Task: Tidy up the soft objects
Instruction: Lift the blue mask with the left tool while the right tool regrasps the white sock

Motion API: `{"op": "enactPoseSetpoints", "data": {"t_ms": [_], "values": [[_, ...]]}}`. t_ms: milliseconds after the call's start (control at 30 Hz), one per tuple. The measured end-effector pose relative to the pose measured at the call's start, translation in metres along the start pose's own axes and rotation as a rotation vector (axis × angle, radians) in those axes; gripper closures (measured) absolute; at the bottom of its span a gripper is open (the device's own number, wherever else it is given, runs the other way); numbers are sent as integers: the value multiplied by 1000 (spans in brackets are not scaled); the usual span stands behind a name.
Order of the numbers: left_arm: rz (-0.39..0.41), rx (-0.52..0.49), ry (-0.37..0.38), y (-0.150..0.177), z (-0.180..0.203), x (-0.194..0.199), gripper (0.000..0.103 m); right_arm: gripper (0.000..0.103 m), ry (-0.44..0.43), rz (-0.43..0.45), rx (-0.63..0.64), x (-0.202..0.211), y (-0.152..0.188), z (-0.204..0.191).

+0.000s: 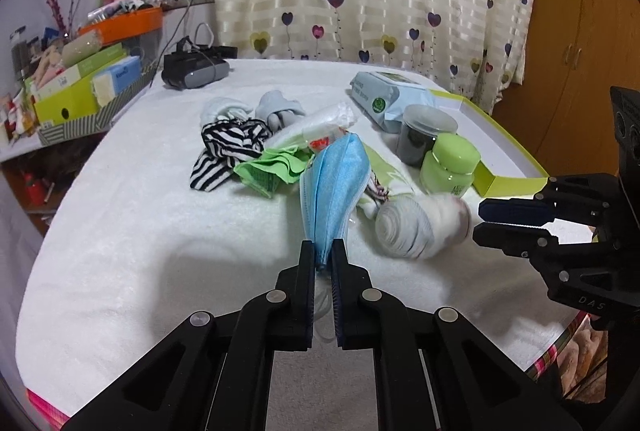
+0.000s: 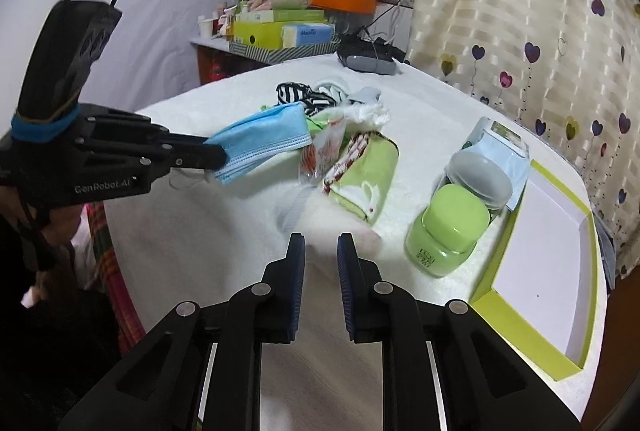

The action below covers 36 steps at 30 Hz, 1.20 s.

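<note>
Left claw [image 1: 322,257] is clamping the blue face mask [image 1: 336,183] by one bunched end, lifting it off the white-towelled worktop [image 1: 132,223]; the rest of the mask is drooping toward the pile. Judging: mask is featherlight, limp and pleated, not fragile, so a pinch at the end or ear loop works, but thin fabric could slide out of a loose pinch.

Mid pile: striped cloth [image 1: 228,151], green cloth [image 1: 268,171], rolled white sock [image 1: 420,227], all looking soft and easy to squash-grab at the middle. Hard jars like the green jar [image 1: 450,165] are standing just right of them.

Right claw [image 2: 321,251] is narrowed with a gap left, holding nothing, hovering over bare towel.

Left wrist view is showing the sock roll and the pinch point up close. Right wrist view is showing the mask hanging clear in profile, the green pouch [image 2: 368,179], and the empty green-rimmed box [image 2: 584,231] at the right edge, likely the drop spot.
</note>
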<state>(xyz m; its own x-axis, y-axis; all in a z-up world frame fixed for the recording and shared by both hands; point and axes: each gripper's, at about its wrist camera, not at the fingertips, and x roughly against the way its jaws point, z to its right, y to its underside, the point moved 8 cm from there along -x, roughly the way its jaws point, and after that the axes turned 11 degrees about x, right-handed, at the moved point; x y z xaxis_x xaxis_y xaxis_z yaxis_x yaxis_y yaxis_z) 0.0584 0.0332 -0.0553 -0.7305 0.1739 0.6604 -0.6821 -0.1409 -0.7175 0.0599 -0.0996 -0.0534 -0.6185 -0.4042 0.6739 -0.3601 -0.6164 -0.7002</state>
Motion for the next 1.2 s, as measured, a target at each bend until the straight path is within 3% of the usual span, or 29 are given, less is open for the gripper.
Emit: {"op": "enactPoseSetpoints", "data": {"t_ms": [33, 100, 233, 467, 667, 1033, 1067, 1100, 1200], "values": [[-5, 4, 0, 0, -1, -1, 96, 75, 0, 7, 9, 0, 0, -1], [-16, 8, -5, 2, -2, -4, 96, 47, 6, 26, 44, 0, -3, -1], [-29, 9, -2, 5, -2, -9, 96, 47, 4, 37, 147, -7, -13, -2], [-51, 20, -3, 10, -4, -18, 96, 47, 57, -94, 302, -49, -5, -9], [-39, 32, -1, 9, -3, -17, 96, 64, 51, -55, 224, -35, -6, -4], [31, 15, 5, -2, 13, 15, 96, 72, 50, 35, 110, -1, -11, -5], [36, 14, 5, -3, 14, 17, 96, 77, 55, 45, 101, 3, -12, -4], [40, 13, 4, -4, 15, 19, 96, 103, 57, 52, 95, 6, -12, -2], [47, 13, 4, -4, 16, 22, 96, 103, 42, 56, 90, 13, -12, 0]]}}
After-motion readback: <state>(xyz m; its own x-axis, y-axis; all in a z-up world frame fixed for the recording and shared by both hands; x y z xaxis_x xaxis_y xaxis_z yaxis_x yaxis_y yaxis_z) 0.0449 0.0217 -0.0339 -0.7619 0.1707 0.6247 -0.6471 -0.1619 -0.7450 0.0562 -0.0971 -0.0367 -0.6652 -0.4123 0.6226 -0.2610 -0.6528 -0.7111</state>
